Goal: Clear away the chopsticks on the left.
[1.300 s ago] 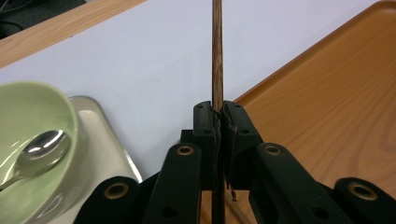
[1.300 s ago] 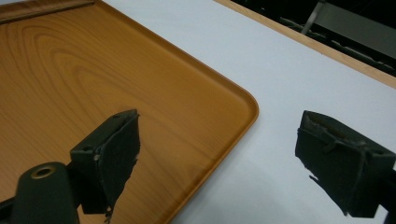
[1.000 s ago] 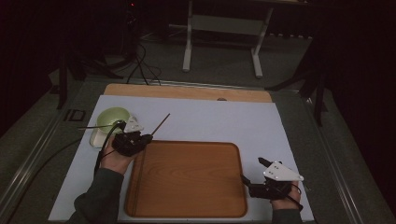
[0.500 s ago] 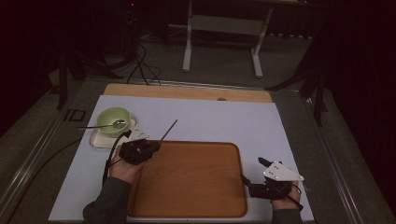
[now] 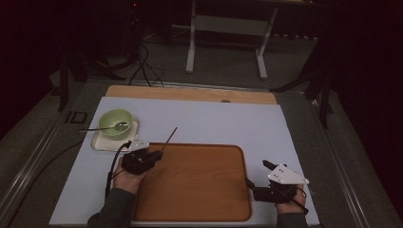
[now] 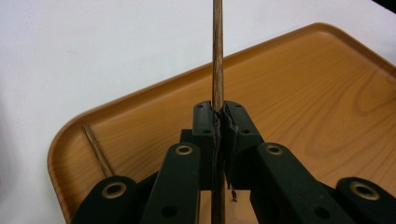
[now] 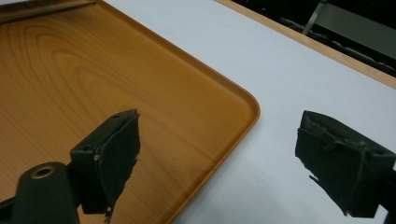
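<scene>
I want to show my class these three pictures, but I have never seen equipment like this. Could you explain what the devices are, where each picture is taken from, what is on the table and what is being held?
A person sits at a table holding a hand-operated two-jaw gripper in each hand. The high view looks down from above; the other two pictures come from cameras riding on each gripper, looking along its black jaws.

On the white table surface lies a wooden tray. To its far left stands a green bowl with a spoon resting in it, on a small pale plate.

The left gripper is shut on a thin wooden stick, perhaps a chopstick, over the tray's corner. A second stick lies in the tray. The right gripper is open and holds nothing, at the tray's right edge.
</scene>
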`<act>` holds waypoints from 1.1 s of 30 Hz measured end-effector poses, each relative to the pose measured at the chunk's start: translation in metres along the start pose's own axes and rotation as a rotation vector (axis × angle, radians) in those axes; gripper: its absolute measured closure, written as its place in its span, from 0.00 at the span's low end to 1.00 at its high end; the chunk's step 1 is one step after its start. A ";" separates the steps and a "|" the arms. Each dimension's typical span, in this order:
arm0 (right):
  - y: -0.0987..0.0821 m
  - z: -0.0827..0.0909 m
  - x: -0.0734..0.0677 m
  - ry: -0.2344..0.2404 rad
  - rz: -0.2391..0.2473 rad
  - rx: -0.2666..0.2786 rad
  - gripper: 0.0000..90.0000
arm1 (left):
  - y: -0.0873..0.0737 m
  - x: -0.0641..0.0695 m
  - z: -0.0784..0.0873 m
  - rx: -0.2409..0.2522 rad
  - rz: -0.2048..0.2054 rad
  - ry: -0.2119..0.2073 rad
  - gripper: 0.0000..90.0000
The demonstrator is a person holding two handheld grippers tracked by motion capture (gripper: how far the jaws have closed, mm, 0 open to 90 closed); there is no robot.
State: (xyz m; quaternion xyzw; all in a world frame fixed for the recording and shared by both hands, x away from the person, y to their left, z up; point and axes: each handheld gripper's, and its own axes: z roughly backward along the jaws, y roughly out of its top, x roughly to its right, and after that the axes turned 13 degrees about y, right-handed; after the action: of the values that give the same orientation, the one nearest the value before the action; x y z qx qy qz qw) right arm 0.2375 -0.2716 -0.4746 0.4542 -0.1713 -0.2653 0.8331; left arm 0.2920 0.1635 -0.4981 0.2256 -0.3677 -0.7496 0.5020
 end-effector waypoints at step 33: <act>0.000 0.000 0.000 -0.002 0.002 -0.003 0.15 | -0.040 -0.019 0.015 -0.056 0.079 0.155 0.88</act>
State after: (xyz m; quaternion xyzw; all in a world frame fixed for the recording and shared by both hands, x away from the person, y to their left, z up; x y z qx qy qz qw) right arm 0.2373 -0.2712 -0.4746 0.4527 -0.1720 -0.2652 0.8337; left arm 0.2654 0.1945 -0.5205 0.2544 -0.3151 -0.7195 0.5642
